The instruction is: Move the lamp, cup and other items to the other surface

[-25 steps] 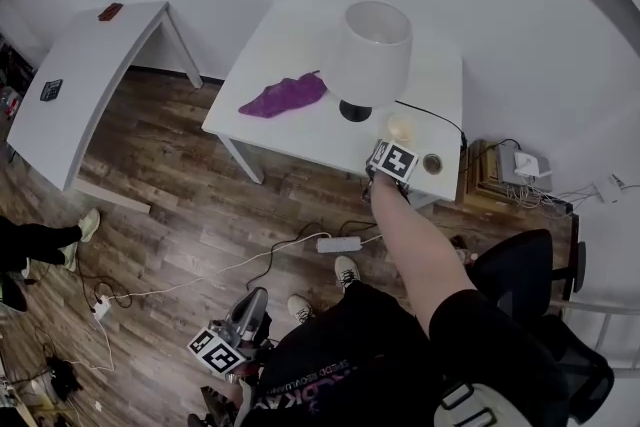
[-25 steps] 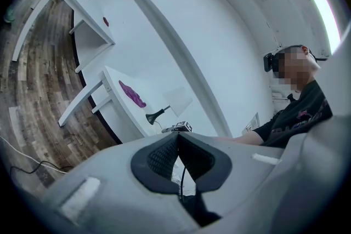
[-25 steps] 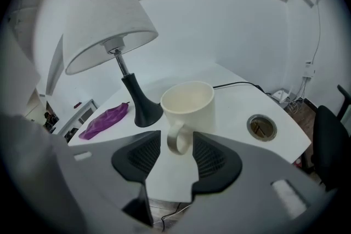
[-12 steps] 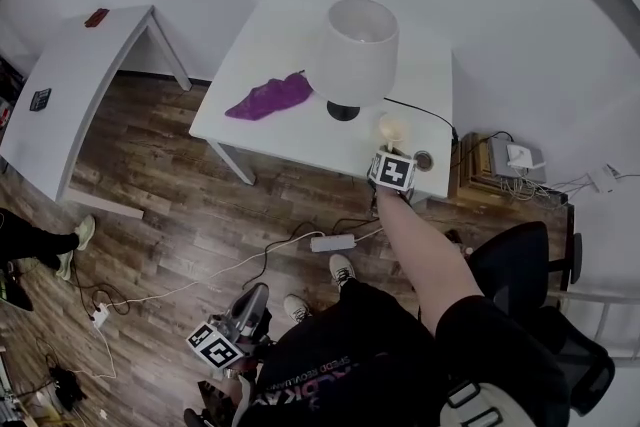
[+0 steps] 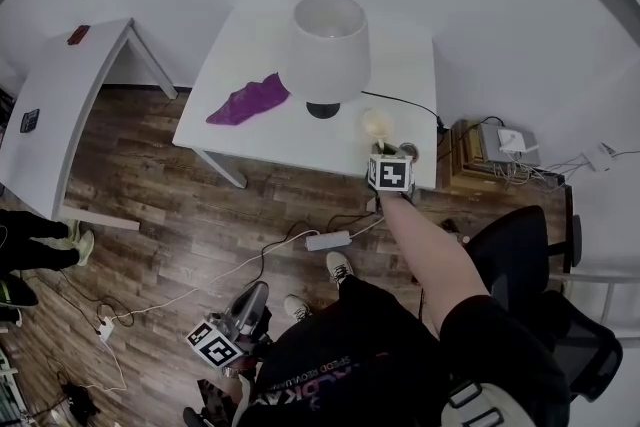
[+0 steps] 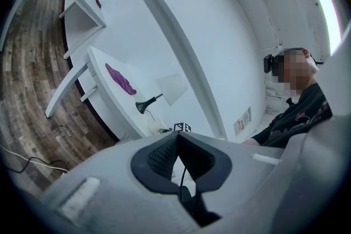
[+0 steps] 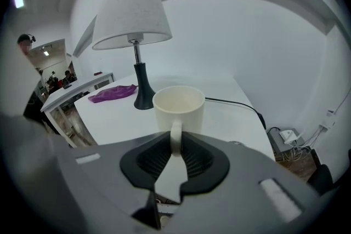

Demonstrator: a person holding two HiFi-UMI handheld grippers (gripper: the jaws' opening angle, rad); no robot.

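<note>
My right gripper (image 7: 175, 141) has its fingers closed on the handle of the cream cup (image 7: 179, 108), which sits near the front right corner of the white desk (image 7: 109, 118); I cannot tell whether the cup has left the surface. Just beyond it stands the lamp (image 7: 133, 15), its dark base close to the cup's left, and a black cord (image 7: 233, 103) runs behind the cup toward the desk's right edge. A purple cloth (image 7: 112, 93) lies farther left, well apart from both.

From the head view, the right gripper (image 5: 386, 151) reaches over the desk's (image 5: 405, 65) front edge to the cup (image 5: 376, 124), with the lamp (image 5: 325, 45) beside it and the cloth (image 5: 248, 100) at the left end. A second desk (image 5: 60, 105) stands off to the left across the wood floor, where a white power strip (image 5: 333, 241) and cables lie. A dark office chair (image 5: 520, 265) sits at my right.

My left gripper (image 5: 254, 297) hangs low by the person's legs, its fingers (image 6: 163, 157) pressed together at the tips, holding nothing.
</note>
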